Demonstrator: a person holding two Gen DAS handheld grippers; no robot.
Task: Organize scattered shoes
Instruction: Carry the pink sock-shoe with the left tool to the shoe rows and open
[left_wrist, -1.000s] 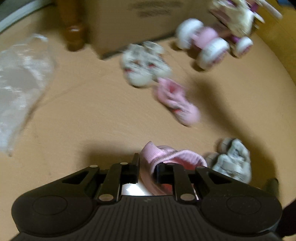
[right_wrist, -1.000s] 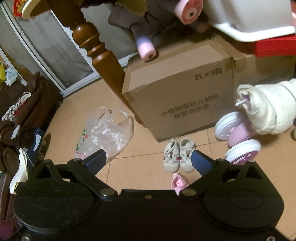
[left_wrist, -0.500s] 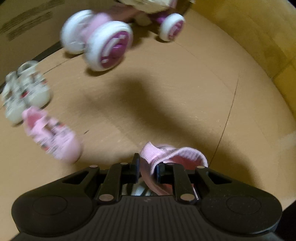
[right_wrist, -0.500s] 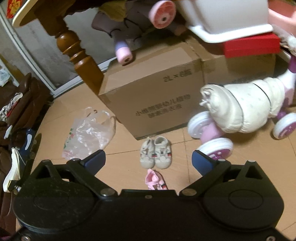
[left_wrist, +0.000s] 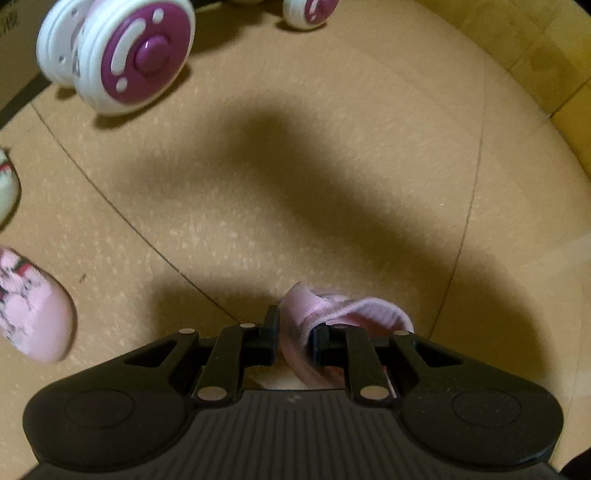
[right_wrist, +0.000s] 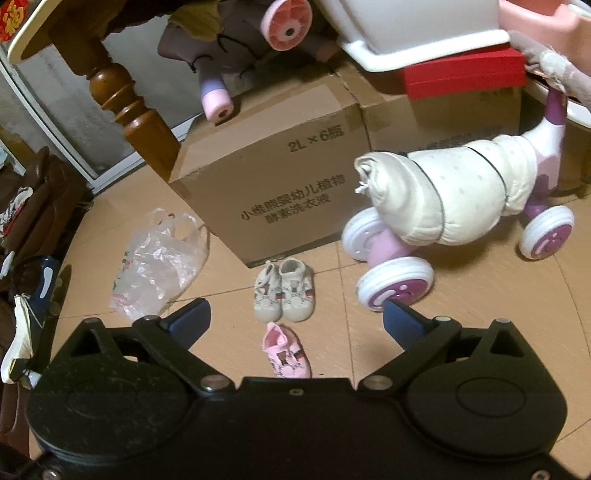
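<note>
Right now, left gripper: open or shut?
Shut: the left gripper pinches the pink shoe's knit collar, pads pressed against the fabric on both sides.

A tan tiled floor (right_wrist: 461, 295) runs under a turned wooden table leg (right_wrist: 125, 107) and stacked cardboard boxes (right_wrist: 280, 192), with a white-framed glass door (right_wrist: 62, 122) behind.

The left gripper (left_wrist: 293, 334) is matte black plastic: two rounded lobes with a faint raised disc on each, joined by a ribbed panel of fine parallel grooves. Flat black linkage bars run forward from it, pinned with small silvery rivets, and end in short black fingers (left_wrist: 269, 328). The right gripper (right_wrist: 295, 319) has the same black body and discs (its surface dusty and speckled), silver screw heads at the pivots, and dark blue pads (right_wrist: 400, 323) on its fingers.
</note>
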